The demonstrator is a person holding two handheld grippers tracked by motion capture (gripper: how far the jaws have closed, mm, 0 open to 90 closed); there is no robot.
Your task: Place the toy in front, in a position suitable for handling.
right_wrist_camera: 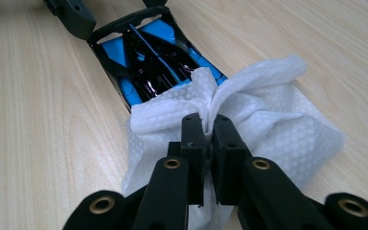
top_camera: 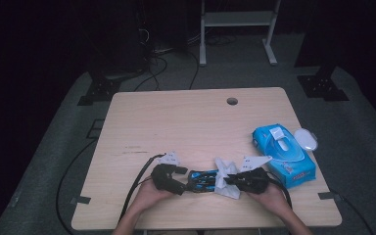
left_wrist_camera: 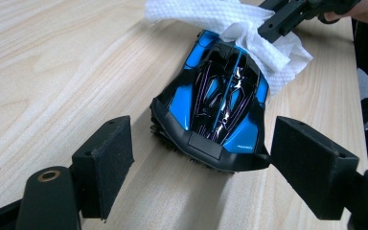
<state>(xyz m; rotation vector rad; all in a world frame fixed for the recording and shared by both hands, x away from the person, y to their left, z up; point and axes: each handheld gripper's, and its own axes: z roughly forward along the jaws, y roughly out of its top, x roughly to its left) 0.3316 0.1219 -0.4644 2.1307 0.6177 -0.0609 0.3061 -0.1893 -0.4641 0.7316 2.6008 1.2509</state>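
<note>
A blue and black toy car [top_camera: 203, 180] lies on the wooden table [top_camera: 176, 122] near its front edge, between my two grippers. My left gripper [top_camera: 183, 180] stands open around one end of the car [left_wrist_camera: 220, 100]. One pad [left_wrist_camera: 311, 163] is at the car's corner; the other pad [left_wrist_camera: 105, 163] is clear of it. My right gripper [right_wrist_camera: 210, 122] is shut on a bunched white wipe [right_wrist_camera: 278, 115]. The wipe [top_camera: 225, 182] drapes over the car's other end [right_wrist_camera: 148, 57]. In the left gripper view the right gripper [left_wrist_camera: 278, 21] reaches in at the top with the wipe [left_wrist_camera: 211, 14].
A blue pack of wipes [top_camera: 284, 149] lies at the table's right side, with a white oval object [top_camera: 306, 139] beside it. A cable hole [top_camera: 232, 101] is near the far edge. Black cables [top_camera: 137, 181] trail off the front left.
</note>
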